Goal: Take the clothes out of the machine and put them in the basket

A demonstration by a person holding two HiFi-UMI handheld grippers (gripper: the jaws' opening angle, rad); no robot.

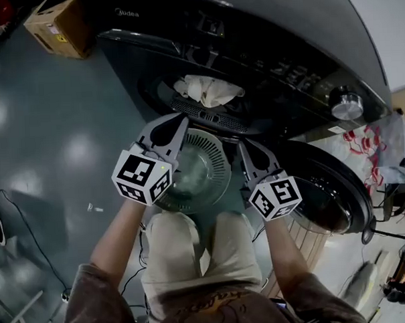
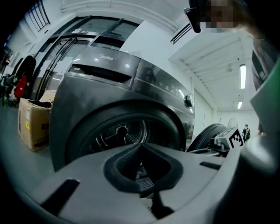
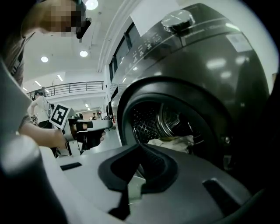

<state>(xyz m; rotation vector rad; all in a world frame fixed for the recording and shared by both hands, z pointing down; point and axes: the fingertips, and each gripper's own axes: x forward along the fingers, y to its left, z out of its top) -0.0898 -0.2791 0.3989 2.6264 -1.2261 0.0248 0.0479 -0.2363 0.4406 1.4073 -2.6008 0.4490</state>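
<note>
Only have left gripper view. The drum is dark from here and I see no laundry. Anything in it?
Observer: Yes. In the head view a pale cloth bundle lies at the drum's front lip.
Operator: Basket anywhere?
Observer: A round basket stands on the floor right in front of the machine's opening.
Operator: Right gripper state?
Observer: The right gripper has its jaws together, with nothing between them.

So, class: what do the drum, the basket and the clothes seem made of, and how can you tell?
Drum: shiny metal, probably steel; perforated, reflective.
Basket: likely plastic, slightly translucent; moulded slots.
Clothes: pale soft fabric; crumpled folds.
</note>
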